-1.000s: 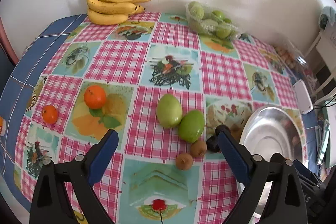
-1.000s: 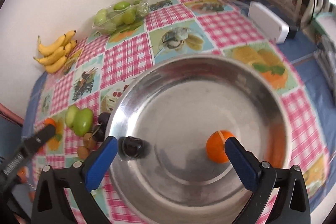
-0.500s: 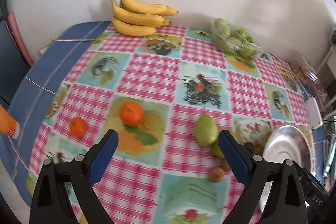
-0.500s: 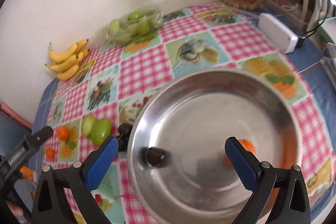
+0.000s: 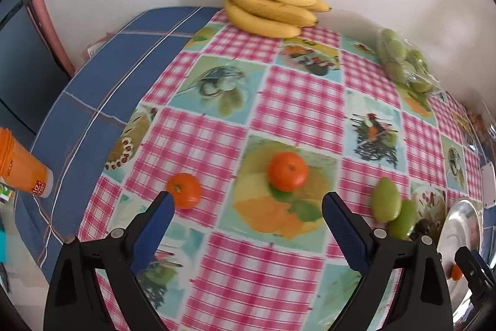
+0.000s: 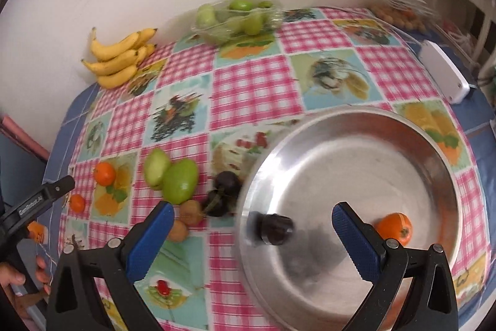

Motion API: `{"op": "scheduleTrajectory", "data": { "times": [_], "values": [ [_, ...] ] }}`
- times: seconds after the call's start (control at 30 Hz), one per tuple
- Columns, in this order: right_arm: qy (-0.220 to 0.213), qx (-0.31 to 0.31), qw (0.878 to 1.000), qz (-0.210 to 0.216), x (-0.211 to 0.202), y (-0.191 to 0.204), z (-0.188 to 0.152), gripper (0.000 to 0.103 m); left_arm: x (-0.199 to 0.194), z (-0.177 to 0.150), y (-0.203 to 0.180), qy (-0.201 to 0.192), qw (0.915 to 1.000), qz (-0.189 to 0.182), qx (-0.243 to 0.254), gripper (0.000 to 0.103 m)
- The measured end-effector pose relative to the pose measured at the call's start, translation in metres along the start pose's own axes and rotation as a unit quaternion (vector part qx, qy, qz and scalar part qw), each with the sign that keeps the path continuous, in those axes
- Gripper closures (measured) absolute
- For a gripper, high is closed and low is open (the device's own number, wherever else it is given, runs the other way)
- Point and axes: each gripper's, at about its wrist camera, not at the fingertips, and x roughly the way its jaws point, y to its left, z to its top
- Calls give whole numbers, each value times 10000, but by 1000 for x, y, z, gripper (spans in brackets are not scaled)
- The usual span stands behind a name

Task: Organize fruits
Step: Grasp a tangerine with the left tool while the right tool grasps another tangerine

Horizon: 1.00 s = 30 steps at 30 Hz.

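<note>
Left gripper [image 5: 246, 214] swung toward oranges [image 5: 287, 171], jaws spread.

A steel bowl [image 6: 356, 138] holds one orange [image 6: 394, 226] near its right wall and a dark, blurred plum [image 6: 274, 229] by its left rim. On the tablecloth lie two more oranges [image 5: 287, 171] [image 5: 184, 190] well apart, two touching green mangoes [image 6: 180, 180], dark plums [image 6: 228, 182] against the bowl's rim and two small brown fruits [image 6: 191, 212]. Bananas [image 5: 269, 8] rest against the wall.
</note>
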Motion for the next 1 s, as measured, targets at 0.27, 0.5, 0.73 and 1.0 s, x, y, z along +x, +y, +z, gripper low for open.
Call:
{"op": "scheduleTrajectory", "data": {
  "times": [0.27, 0.5, 0.73, 1.0],
  "values": [
    [-74, -644, 9974, 318, 6, 68, 19, 0, 9, 12, 45, 89, 9983, -35, -580, 7],
    [168, -1234, 9894, 748, 35, 145, 26, 11, 39, 12, 80, 488, 9901, -329, -1275, 11],
    [434, -1851, 9788, 760, 77, 205, 17, 23, 54, 11, 100, 680, 9805, -667, -1718, 21],
    [699, -1866, 9765, 825, 115, 225, 13, 33, 60, 11, 110, 755, 9745, -874, -1924, 21]
  ]
}}
